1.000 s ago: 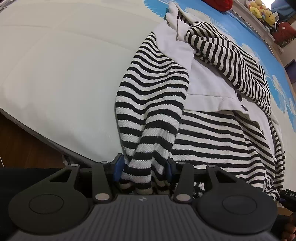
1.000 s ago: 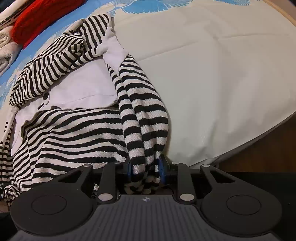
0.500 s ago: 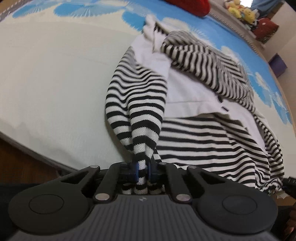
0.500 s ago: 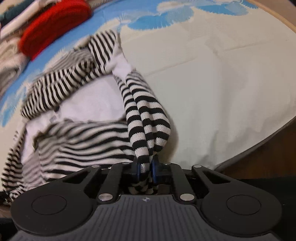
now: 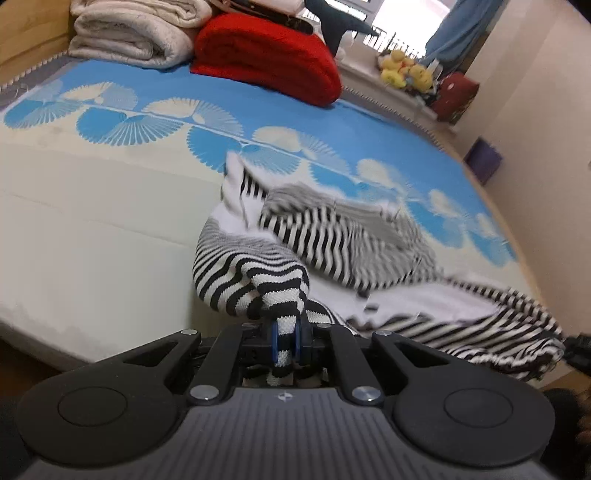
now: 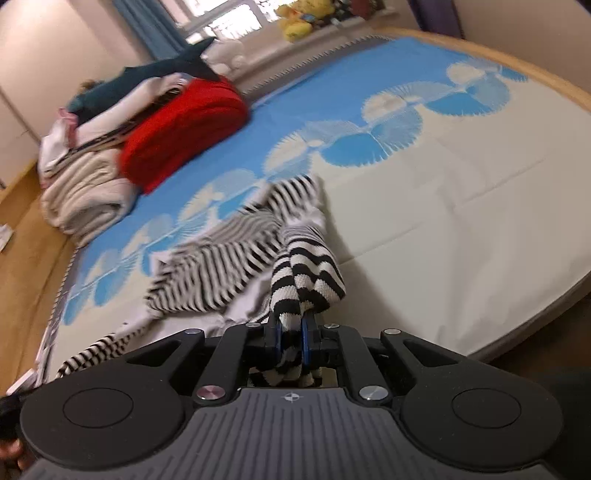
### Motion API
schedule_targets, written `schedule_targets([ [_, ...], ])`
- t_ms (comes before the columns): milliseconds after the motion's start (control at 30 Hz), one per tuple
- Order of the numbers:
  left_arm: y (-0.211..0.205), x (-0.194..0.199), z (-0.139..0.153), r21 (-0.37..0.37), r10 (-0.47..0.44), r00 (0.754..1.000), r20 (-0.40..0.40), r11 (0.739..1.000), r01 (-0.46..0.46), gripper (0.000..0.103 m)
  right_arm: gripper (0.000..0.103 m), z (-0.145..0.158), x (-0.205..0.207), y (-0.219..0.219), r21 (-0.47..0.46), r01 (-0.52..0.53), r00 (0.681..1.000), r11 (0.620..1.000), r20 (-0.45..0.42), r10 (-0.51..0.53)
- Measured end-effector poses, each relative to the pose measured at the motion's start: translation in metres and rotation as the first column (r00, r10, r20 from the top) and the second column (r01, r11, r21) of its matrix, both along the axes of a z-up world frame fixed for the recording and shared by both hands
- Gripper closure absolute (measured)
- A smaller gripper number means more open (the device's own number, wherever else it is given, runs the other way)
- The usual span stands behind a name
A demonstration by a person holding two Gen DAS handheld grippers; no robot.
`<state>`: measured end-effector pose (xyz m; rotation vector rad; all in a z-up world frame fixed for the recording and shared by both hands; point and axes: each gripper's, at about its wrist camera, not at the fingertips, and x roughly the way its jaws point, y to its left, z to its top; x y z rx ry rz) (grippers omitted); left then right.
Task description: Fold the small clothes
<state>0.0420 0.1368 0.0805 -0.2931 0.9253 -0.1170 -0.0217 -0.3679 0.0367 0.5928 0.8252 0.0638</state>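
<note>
A small black-and-white striped garment [image 5: 332, 236] with white panels lies crumpled on the bed near its front edge; it also shows in the right wrist view [image 6: 229, 266]. My left gripper [image 5: 285, 341] is shut on a striped fold of its hem and lifts it off the sheet. My right gripper [image 6: 290, 341] is shut on another striped fold at the garment's other side, also raised. The fabric between the two grippers hangs and is motion-blurred.
The bed sheet [image 5: 92, 229] is cream with blue fan prints. A red folded blanket [image 5: 266, 55] and a cream folded blanket [image 5: 129, 33] sit at the far end, with yellow plush toys [image 5: 402, 70] on the sill. The bed's front edge [image 6: 535, 317] drops to a wooden floor.
Both grippers closed on the striped folds, then lifted and tilted up, raising the garment's near edge. The views now look across the bed instead of down on it.
</note>
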Motion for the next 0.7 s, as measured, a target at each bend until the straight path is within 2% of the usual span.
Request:
schedule_targets([
  [67,0.003,-0.012,0.014,-0.050,-0.006,1.000,0.014,0.999,0.007,0.095,0.094,0.016,-0.015,-0.001,0.004,-0.011,1.000,1.000,0.023,0.011],
  [133,0.004,-0.010,0.021,-0.050,-0.002,1.000,0.017,0.999,0.003,0.095,0.094,0.026,-0.018,-0.004,0.004,-0.018,0.999,1.000,0.040,0.017],
  [233,0.005,0.013,0.015,-0.040,0.009,1.000,0.003,0.999,-0.009,0.095,0.094,0.019,0.003,-0.008,0.006,-0.008,1.000,1.000,0.022,0.008],
  [367,0.014,0.071,-0.016,-0.042,0.036,0.997,-0.069,0.998,-0.039,0.095,0.094,-0.004,0.054,-0.010,-0.031,-0.002,1.000,1.000,-0.010,0.001],
  [400,0.016,0.089,-0.027,-0.044,0.033,0.995,-0.096,0.998,-0.037,0.095,0.094,-0.010,0.073,-0.007,-0.074,-0.020,1.000,0.997,-0.013,0.019],
  [467,0.015,0.126,-0.050,-0.001,0.005,0.990,-0.142,1.000,-0.005,0.095,0.094,-0.025,0.104,0.002,-0.138,-0.070,0.997,0.988,-0.022,0.068],
  [533,0.018,0.158,-0.073,0.012,-0.010,0.983,-0.183,1.000,0.012,0.094,0.094,-0.046,0.141,0.010,-0.188,-0.121,0.992,0.975,-0.069,0.110],
  [600,0.027,0.181,-0.094,-0.020,-0.005,0.975,-0.222,1.000,0.000,0.088,0.091,-0.069,0.172,0.015,-0.216,-0.138,0.986,0.966,-0.117,0.115],
  [633,0.033,0.188,-0.103,-0.034,0.006,0.975,-0.223,0.999,-0.013,0.082,0.091,-0.078,0.183,0.016,-0.228,-0.146,0.985,0.963,-0.128,0.119],
  [700,0.045,0.191,-0.118,-0.052,0.028,0.975,-0.223,0.998,-0.041,0.071,0.079,-0.093,0.194,0.017,-0.293,-0.146,0.986,0.945,-0.120,0.115],
])
